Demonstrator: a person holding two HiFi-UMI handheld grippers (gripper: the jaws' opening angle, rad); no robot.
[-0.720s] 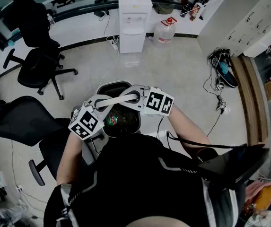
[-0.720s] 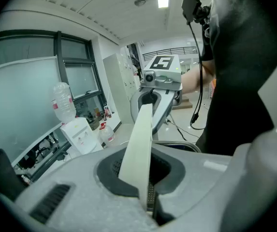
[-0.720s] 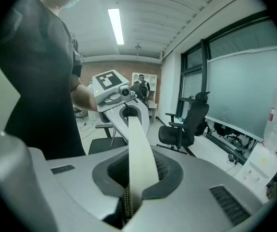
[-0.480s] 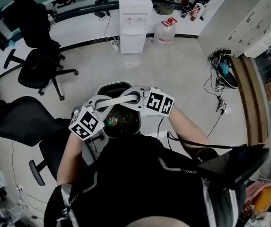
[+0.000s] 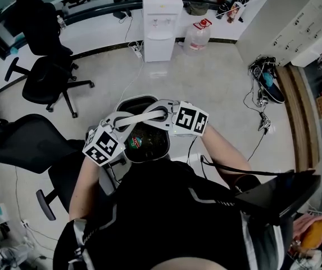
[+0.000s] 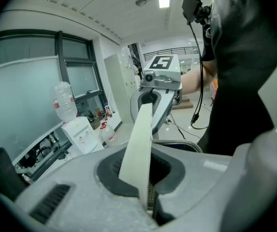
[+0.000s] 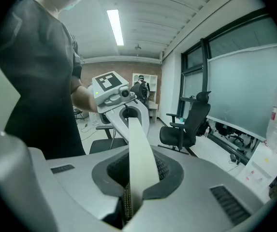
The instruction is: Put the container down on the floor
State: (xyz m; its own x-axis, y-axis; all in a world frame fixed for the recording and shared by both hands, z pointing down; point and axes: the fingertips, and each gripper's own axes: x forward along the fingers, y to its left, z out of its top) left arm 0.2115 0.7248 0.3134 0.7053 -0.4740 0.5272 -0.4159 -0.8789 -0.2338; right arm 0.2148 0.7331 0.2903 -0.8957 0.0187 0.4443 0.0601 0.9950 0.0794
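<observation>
**Both grippers clamped on the handle, container's base out of sight**

In the head view the dark, grey-rimmed container (image 5: 134, 101) sits at the centre of the picture, straight in front of the person. Its white handle (image 5: 144, 117) arches over the open mouth. The left gripper (image 5: 124, 122) grips that handle at its 8 o'clock end and the right gripper (image 5: 162, 113) at its 2 o'clock end, their marker cubes turned up to the camera.

The left gripper view shows that gripper's jaws (image 6: 145, 197) closed tight on the pale strip of the handle (image 6: 140, 144), with no gap to either side. The right gripper view shows the same for its own jaws (image 7: 128, 197), pressed on the strip (image 7: 140, 153). Each view also catches the other gripper at the far end of the strip.

The person's torso (image 5: 172, 218) covers the container's near side, from about 5 to 7 o'clock. Its base cannot be seen, so whether it touches the pale floor (image 5: 217, 83) cannot be told. Something green and red (image 5: 134, 142) lies inside, too small to name (a label, perhaps).

Around it:
- A water dispenser (image 5: 161, 21) stands at 12 o'clock, its top cut off by the frame.
- A water bottle (image 5: 195, 37) stands at 1 o'clock.
- A tangle of cables (image 5: 262, 72) lies at 2 o'clock.
- A black office chair (image 5: 45, 77) stands at 10 o'clock.
- A second chair (image 5: 23, 142) stands at 9 o'clock.
</observation>
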